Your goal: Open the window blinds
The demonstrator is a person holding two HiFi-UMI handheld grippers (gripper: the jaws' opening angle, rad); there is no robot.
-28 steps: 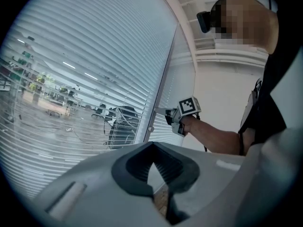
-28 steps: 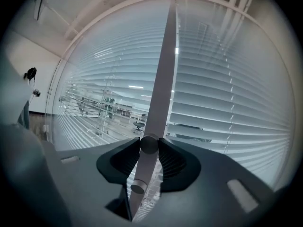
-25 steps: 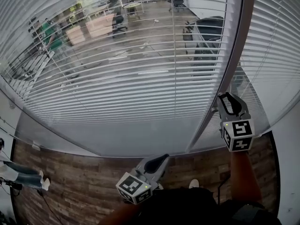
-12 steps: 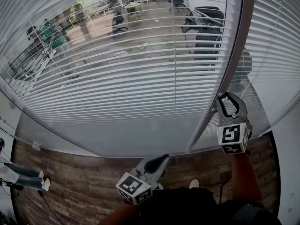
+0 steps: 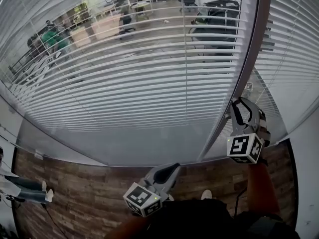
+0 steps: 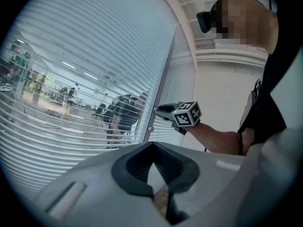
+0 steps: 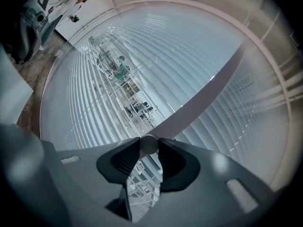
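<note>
Blinds point(image 5: 124, 73) are hanging across the window, slats tilted partly open so the room beyond is showing through. Right tool point(image 5: 241, 102) is gripping a small round knob point(image 7: 149, 144) on the window frame point(image 5: 253, 44) beside them. Left tool point(image 5: 174, 168) is hovering above the wooden floor point(image 5: 75, 183), jaws closed on nothing.

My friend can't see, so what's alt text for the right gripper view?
The right gripper pinches a small round grey knob on a slanting grey window post. White slatted window blinds fill the rest, an office showing through.
</note>
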